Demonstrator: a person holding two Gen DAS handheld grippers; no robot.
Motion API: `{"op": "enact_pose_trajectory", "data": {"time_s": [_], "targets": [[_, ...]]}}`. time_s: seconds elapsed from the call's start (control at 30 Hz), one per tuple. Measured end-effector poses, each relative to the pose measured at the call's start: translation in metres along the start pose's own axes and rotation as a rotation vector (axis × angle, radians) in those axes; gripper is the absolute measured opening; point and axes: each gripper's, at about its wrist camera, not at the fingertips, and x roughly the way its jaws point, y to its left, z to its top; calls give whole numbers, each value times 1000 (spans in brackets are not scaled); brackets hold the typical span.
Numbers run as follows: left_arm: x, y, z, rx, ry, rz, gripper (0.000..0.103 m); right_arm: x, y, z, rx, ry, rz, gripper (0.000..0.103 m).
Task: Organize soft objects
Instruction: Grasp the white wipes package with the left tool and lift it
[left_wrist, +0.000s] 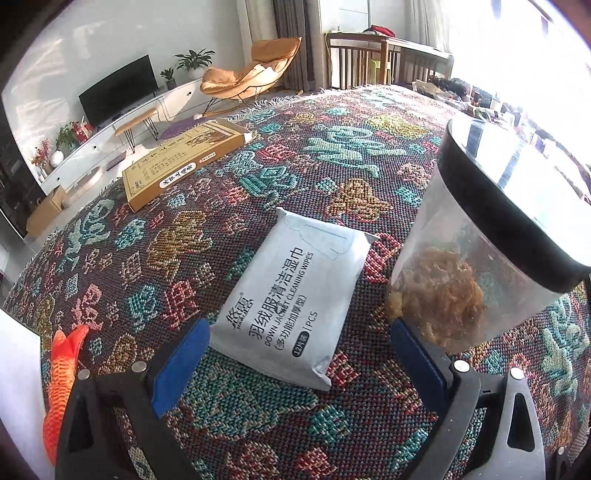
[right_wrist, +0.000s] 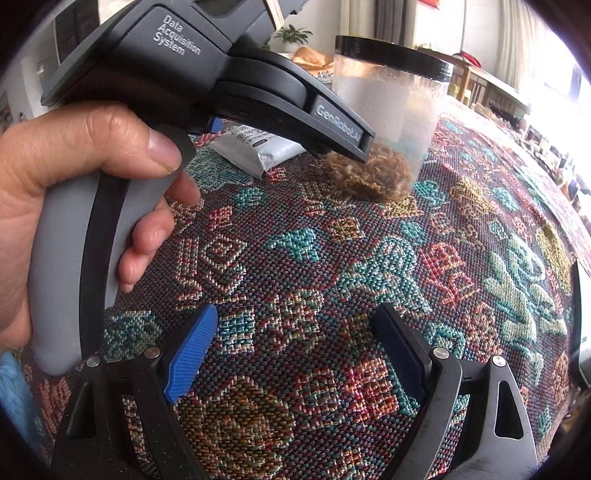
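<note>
It is daytime and I see lots of sun. In the left view, the light pours in from the window (left_wrist: 535, 48) at the top right, so bright it turns all white there. The jar lid (left_wrist: 517, 192) shines with glare. The wipes pack (left_wrist: 291, 299) looks sharp, and I can read its words. In the right view, the far right edge is washed out white too. The cloth (right_wrist: 332, 258) looks clear and colourful. The hand (right_wrist: 74, 206) up close is a bit soft. Both pictures bend round like a ball, with dark corners.
</note>
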Motion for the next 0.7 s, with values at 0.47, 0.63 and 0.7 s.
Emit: {"op": "enact_pose_trajectory", "data": {"time_s": [0.47, 0.63, 0.7], "targets": [[40, 4, 6, 61, 73, -87, 101, 0, 0, 0, 0, 0, 0, 89], [30, 20, 5, -28, 62, -72, 71, 0, 0, 0, 0, 0, 0, 89], [22, 26, -6, -52, 61, -55, 70, 0, 0, 0, 1, 0, 1, 89]]}}
